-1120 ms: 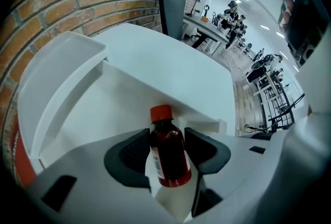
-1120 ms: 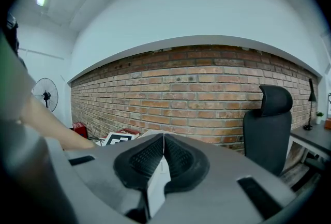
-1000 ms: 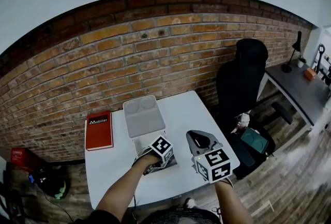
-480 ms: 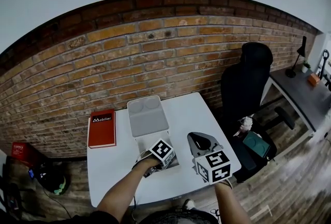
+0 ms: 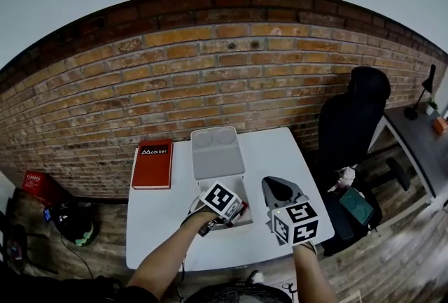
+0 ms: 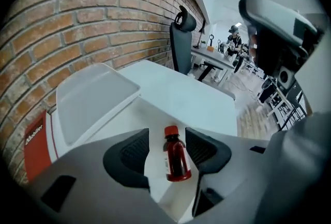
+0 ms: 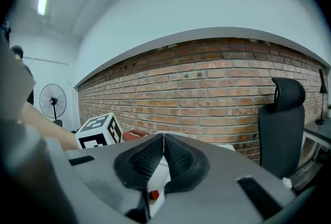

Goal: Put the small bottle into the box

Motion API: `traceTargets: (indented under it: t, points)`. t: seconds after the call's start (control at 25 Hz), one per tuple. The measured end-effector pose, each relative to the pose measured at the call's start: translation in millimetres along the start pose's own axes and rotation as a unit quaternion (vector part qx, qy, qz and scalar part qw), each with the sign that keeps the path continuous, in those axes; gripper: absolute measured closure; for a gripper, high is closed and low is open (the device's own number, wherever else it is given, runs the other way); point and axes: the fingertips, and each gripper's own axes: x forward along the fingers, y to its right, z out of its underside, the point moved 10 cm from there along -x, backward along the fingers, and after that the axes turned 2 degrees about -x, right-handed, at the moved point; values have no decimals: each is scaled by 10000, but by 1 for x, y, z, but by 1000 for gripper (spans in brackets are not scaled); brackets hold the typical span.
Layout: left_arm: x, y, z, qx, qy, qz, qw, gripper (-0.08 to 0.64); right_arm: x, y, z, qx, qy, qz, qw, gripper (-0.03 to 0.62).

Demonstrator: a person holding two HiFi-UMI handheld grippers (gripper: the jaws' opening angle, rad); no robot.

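The small bottle (image 6: 175,158), dark red with a red cap, lies on its side on the floor of the white box (image 6: 150,130). My left gripper (image 6: 168,136) hangs just above it, open. Its jaws stand either side of the bottle with a gap on both sides. In the head view the left gripper (image 5: 224,205) sits over the box (image 5: 246,214) and hides the bottle. The box's grey lid (image 5: 217,153) is folded back toward the wall. My right gripper (image 5: 278,188) hovers to the right of the box, and its jaws (image 7: 164,141) are shut with nothing between them.
A red book (image 5: 153,163) lies at the table's left near the brick wall. The white table (image 5: 276,154) ends close to my right gripper. A black office chair (image 5: 353,116) stands off the table's right side.
The head view has shifted a little, so everything sits further right and lower. My left gripper stays over the box. The right gripper has barely moved.
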Motion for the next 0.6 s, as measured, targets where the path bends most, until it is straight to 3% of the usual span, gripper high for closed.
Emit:
traceTargets:
  t: [0.28,0.6]
  points:
    - [-53,-15,-1,-234,895,-494,9945,327,16,-4,-7,-15,51,-242,9997,572]
    - [-119,-42,15,-500,1658,-1287,9764,342,31,-7,-14,30,126,-416,9991,572]
